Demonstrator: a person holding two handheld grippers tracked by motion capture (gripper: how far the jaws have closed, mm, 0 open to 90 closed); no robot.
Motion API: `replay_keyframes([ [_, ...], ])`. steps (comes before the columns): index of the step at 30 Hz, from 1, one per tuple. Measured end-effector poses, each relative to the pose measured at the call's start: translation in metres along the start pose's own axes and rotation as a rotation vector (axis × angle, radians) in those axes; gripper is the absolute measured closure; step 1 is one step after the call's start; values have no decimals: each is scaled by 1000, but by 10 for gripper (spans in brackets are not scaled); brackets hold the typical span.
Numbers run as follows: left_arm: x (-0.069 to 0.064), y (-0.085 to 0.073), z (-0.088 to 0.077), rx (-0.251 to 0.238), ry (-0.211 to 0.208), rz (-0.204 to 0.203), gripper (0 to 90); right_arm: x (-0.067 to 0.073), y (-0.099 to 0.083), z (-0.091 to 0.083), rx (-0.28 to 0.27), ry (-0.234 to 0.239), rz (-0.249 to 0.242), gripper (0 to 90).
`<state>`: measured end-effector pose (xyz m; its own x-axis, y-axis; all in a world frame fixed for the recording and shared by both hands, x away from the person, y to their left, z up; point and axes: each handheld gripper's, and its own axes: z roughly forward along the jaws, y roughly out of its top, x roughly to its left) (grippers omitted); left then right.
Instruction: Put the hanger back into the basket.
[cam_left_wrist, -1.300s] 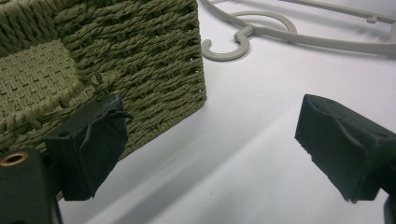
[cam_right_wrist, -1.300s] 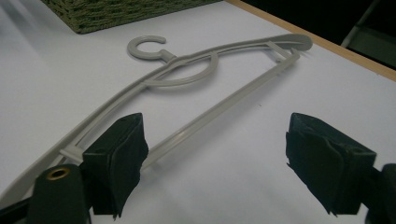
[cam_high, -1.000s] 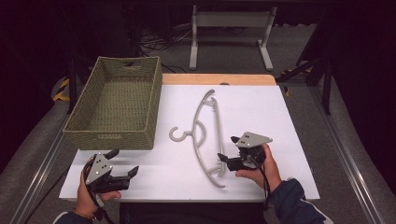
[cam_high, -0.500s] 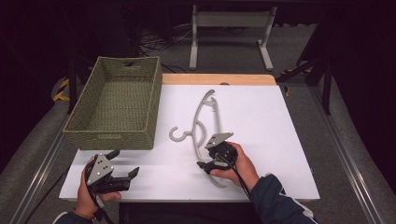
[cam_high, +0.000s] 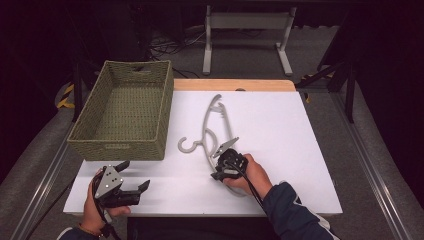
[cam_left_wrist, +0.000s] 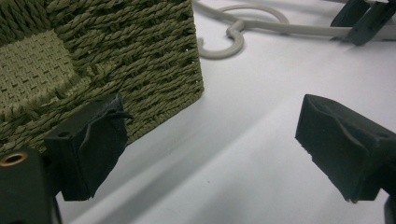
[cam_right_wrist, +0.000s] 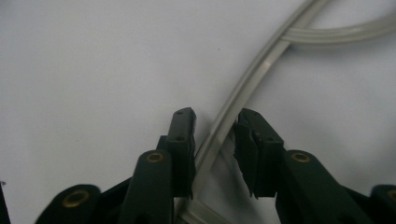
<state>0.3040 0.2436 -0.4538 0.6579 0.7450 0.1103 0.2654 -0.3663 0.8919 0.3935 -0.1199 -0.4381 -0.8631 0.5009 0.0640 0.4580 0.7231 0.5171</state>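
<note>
Hanger (cam_high: 216, 131), pale grey plastic, lies flat while the right tool (cam_right_wrist: 215, 125), closing, straddles its arm without clamping.

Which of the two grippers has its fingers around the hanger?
The right gripper: its fingers, just closing, straddle the grey hanger. The left gripper gapes over bare table beside the basket.

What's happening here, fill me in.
A person works at a white table with a gripper in each hand. The right gripper has its fingers either side of one arm of a grey clothes hanger lying flat; they have just been closing, and a small gap shows. The left gripper waits open near a woven basket.
</note>
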Motion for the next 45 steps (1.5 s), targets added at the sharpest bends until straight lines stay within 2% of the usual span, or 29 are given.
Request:
replay_keyframes([
  [4, 0, 0, 0, 4, -2, -1, 96, -4, 3, 0, 27, -1, -11, 777],
  [9, 0, 0, 0, 6, -3, 5, 96, -6, 4, 0, 32, 6, -21, 807],
  [14, -1, 0, 0, 10, -7, 9, 98, -3, 4, -1, 38, -27, -68, 832],
  [16, -2, 0, 0, 10, -10, 12, 101, -3, 1, -5, 49, -38, -102, 833],
  [18, -3, 1, 1, 13, -11, 21, 102, -7, -4, -10, 50, -28, -106, 833],
  [19, -5, 3, 2, 18, -10, 32, 104, -8, -6, -13, 44, -28, -99, 833],
  [20, -10, 8, 5, 25, -16, 67, 108, -10, -8, -17, 35, -19, -94, 833],
  [22, -18, 18, 11, 34, -36, 101, 110, -12, -12, -25, 29, -10, -98, 833],
  [23, -18, 18, 11, 34, -36, 101, 111, -12, -15, -30, 25, -9, -102, 833],
  [25, -27, 28, 19, 42, -49, 152, 113, -12, -19, -36, 26, -11, -109, 833],
  [28, -44, 50, 37, 51, -97, 235, 124, -12, -24, -43, 18, 4, -119, 833],
  [30, -51, 63, 50, 52, -140, 257, 151, -11, -28, -47, 23, 4, -140, 833],
  [31, -51, 63, 50, 52, -140, 257, 169, -10, -29, -49, 26, 6, -157, 833],
  [32, -52, 75, 62, 71, -168, 285, 174, -9, -31, -51, 32, 6, -180, 832],
  [33, -52, 75, 62, 71, -168, 285, 187, -9, -31, -51, 32, 6, -180, 832],
  [35, -53, 85, 77, 103, -208, 308, 198, -10, -37, -56, 56, 24, -236, 832],
  [36, -53, 89, 85, 130, -224, 329, 213, -11, -41, -59, 66, 37, -247, 832],
  [37, -53, 89, 85, 130, -224, 329, 232, -11, -41, -59, 66, 37, -247, 832],
  [38, -54, 90, 91, 151, -235, 339, 232, -14, -47, -65, 76, 59, -262, 832],
  [39, -55, 91, 99, 179, -235, 359, 245, -15, -52, -68, 72, 62, -272, 832],
  [40, -56, 92, 104, 198, -232, 361, 255, -17, -60, -74, 78, 71, -285, 832],
  [42, -61, 94, 119, 248, -233, 409, 268, -19, -69, -80, 85, 66, -303, 832],
  [44, -65, 96, 128, 279, -247, 434, 289, -21, -78, -84, 76, 59, -321, 832],
  [45, -65, 96, 128, 279, -247, 434, 290, -22, -81, -86, 79, 65, -332, 831],
])
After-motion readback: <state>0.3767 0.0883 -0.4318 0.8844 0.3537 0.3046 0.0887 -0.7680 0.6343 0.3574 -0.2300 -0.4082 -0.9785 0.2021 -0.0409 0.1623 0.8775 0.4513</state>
